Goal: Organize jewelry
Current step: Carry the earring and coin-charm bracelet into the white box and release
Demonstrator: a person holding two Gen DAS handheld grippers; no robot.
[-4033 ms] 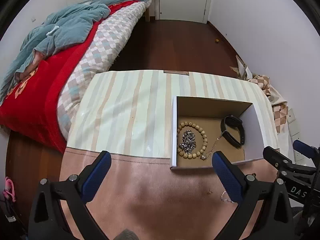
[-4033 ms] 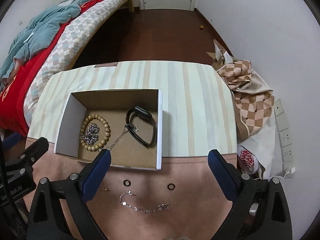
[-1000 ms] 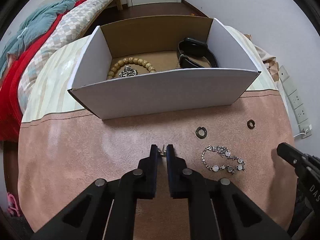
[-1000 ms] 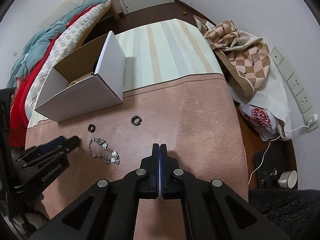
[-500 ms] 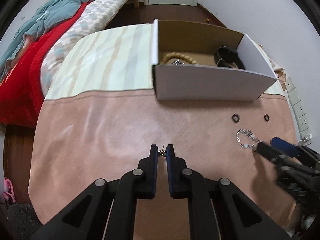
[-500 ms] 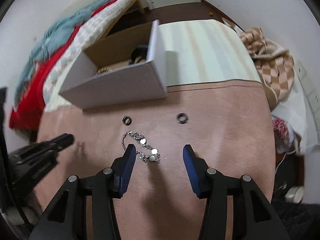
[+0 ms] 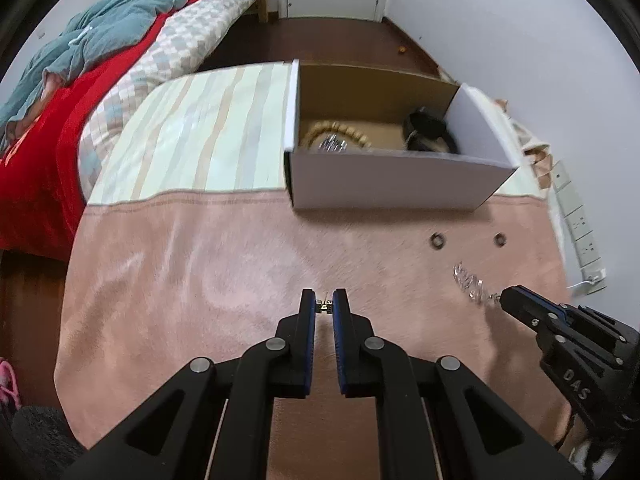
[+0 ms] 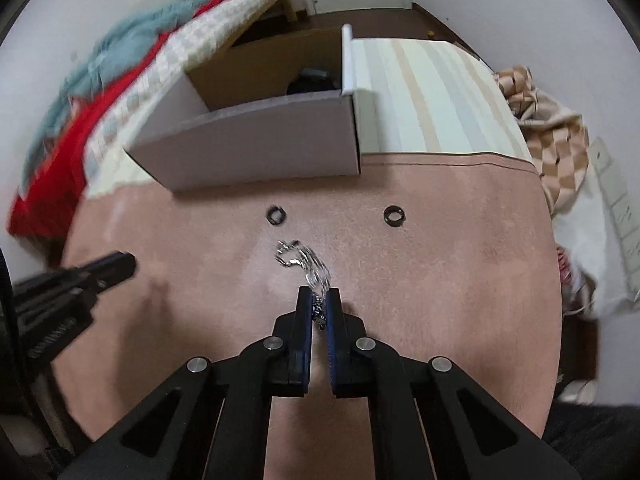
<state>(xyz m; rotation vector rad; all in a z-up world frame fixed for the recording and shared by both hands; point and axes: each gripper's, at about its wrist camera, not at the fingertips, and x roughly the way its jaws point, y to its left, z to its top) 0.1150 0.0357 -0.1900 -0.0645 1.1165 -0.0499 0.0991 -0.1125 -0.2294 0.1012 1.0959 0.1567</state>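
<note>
My left gripper [image 7: 324, 307] is shut on a tiny earring stud [image 7: 324, 306] and holds it above the pink cloth. My right gripper [image 8: 319, 307] is shut on one end of a silver chain bracelet [image 8: 306, 263], which trails forward on the cloth; the bracelet also shows in the left wrist view [image 7: 472, 283]. Two dark rings [image 8: 276, 215] [image 8: 394, 215] lie on the cloth before the open white cardboard box [image 7: 392, 188]. The box holds a wooden bead bracelet [image 7: 340, 133], a silver chain [image 7: 332, 145] and a black band [image 7: 430, 128].
The pink cloth [image 7: 200, 272] covers the near table; a striped cloth [image 7: 200, 128] covers the far part. A bed with red and teal bedding [image 7: 80, 80] stands left. A checked cloth [image 8: 548, 128] and a power strip [image 7: 576, 220] lie right.
My right gripper has closed on the end of the silver bracelet and started dragging it. My left gripper, still holding the stud, has shifted a little; the box looks closer.
</note>
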